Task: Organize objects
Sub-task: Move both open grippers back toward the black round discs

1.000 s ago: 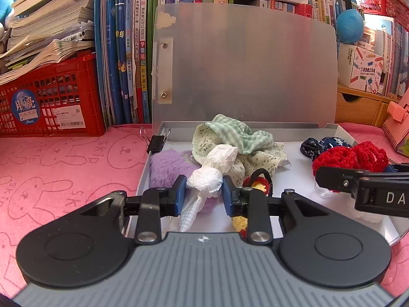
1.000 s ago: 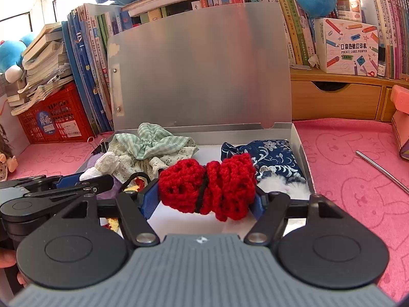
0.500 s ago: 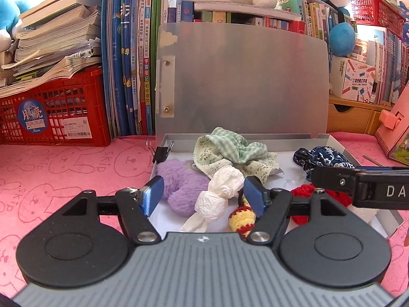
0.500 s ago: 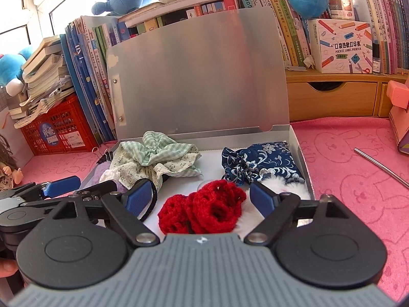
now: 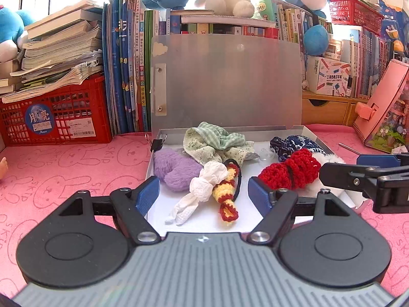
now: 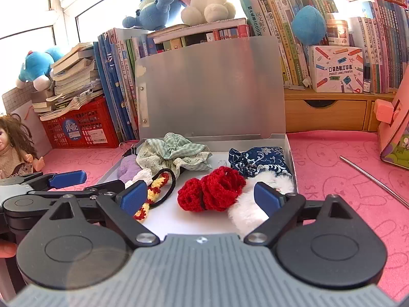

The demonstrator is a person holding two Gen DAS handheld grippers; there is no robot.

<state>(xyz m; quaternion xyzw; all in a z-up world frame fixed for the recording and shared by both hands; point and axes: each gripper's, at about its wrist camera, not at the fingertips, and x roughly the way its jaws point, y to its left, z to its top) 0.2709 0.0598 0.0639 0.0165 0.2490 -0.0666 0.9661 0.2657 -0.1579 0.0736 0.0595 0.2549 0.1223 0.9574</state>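
An open silver box (image 5: 151, 165) with its lid upright holds several hair ties. My left gripper (image 5: 203, 193) hovers at the box's near edge, its jaws opening. The white scrunchie (image 5: 207, 181) and a yellow-and-red crochet tie (image 5: 226, 197) lie loose on the box floor beyond its pads. My right gripper (image 6: 200, 197) is also opening, and the red crochet scrunchie (image 6: 212, 192) rests in the box ahead of it, untouched. Also in the box are a purple fluffy scrunchie (image 5: 173, 171), a green checked one (image 5: 214, 140), a navy patterned one (image 6: 258, 160) and a white fluffy one (image 6: 255, 204).
A red crate (image 5: 51, 117) with stacked books stands to the left, and upright books line the back. A black binder clip (image 5: 157, 143) sits at the box's left corner. A doll (image 6: 15, 148) is far left. A metal straw (image 6: 375, 179) and a pink box (image 5: 383, 112) lie right.
Both grippers opened and drew back from the box. The left let go of the white scrunchie, the right let go of the red crochet scrunchie; both items now lie in the box.
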